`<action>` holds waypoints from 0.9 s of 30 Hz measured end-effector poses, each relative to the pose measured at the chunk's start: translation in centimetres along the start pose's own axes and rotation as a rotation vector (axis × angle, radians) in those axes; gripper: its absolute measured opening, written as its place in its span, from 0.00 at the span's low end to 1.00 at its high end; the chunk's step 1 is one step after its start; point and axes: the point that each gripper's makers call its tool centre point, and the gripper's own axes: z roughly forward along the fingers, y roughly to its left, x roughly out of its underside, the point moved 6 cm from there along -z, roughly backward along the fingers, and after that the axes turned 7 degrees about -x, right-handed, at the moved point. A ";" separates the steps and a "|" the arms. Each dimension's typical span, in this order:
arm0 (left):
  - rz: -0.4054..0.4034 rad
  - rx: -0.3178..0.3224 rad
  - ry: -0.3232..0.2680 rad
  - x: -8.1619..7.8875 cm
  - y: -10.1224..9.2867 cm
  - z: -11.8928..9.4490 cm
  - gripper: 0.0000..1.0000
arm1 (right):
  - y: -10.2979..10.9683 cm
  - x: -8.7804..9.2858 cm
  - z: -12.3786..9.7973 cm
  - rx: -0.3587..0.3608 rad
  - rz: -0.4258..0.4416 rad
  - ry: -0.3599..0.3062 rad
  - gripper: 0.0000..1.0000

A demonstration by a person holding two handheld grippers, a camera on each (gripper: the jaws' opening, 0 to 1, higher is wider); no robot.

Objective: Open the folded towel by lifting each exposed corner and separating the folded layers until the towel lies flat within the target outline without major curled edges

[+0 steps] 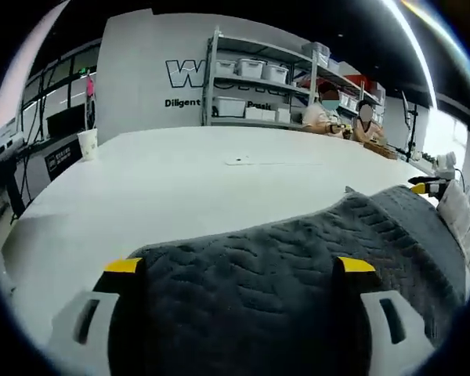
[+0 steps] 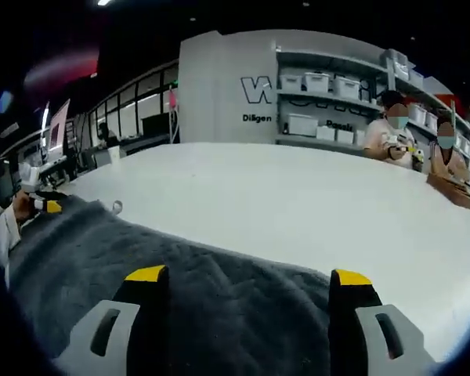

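Left gripper (image 1: 239,270): both yellow-tipped fingers (image 1: 124,266) stand wide apart, with grey cloth lying between them; whether they pinch it cannot be told. Right gripper (image 2: 249,278): fingers (image 2: 146,275) likewise spread, cloth between them. In the right gripper view, the person's hand (image 2: 21,206) shows at the far left.

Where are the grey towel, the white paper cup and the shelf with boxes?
grey towel (image 1: 251,282): left gripper view, its quilted middle between the claw jaws.
white paper cup (image 1: 87,144): left gripper view, its side wall.
shelf (image 2: 321,106): right gripper view, its middle level with boxes.
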 end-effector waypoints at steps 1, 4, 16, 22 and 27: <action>0.008 -0.003 0.001 0.0 0.0 0.1 0.97 | -0.1 0.1 0.1 -0.001 -0.001 0.003 0.82; 0.024 -0.006 0.001 0.1 0.0 0.2 0.96 | -0.3 0.2 0.4 -0.028 0.016 -0.003 0.80; 0.073 -0.006 -0.034 0.6 0.1 0.2 0.98 | 0.3 1.6 1.3 -0.044 -0.033 0.094 0.78; 0.076 0.001 -0.055 0.6 0.2 0.3 0.99 | 0.2 1.6 1.2 -0.043 -0.030 0.078 0.81; 0.078 0.004 -0.056 0.6 0.3 0.3 0.99 | -0.2 1.7 1.0 -0.029 -0.023 0.072 0.84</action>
